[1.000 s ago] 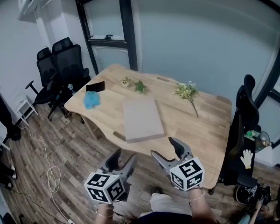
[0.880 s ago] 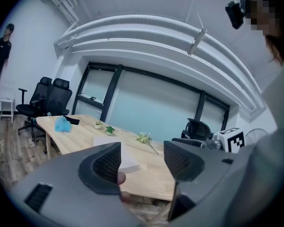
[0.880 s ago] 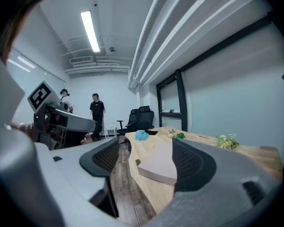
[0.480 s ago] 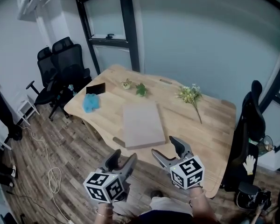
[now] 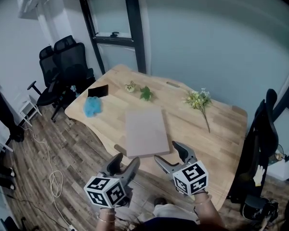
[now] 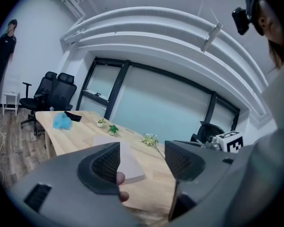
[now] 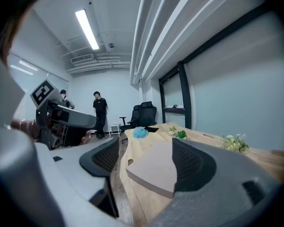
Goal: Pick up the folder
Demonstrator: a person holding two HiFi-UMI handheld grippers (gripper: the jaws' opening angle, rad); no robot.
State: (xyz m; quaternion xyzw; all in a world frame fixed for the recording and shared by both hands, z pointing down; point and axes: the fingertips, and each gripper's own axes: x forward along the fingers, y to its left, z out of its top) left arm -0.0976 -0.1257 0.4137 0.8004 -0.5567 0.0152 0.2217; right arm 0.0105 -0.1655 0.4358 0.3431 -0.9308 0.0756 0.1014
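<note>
Off the near left corner of the folder [image 5: 145,133], we are holding the left gripper [image 5: 125,160], jaws empty and just opening wider. The folder is lying flat on the table [image 5: 216,129]. Off its near right corner, the right gripper [image 5: 166,151] is gaping, empty.

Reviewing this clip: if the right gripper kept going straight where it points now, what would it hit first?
Most likely the near corner of the folder, which lies framed between the open jaws of the right gripper. Depth is hard to judge, so the edge of the table just beneath it might come first.
</note>
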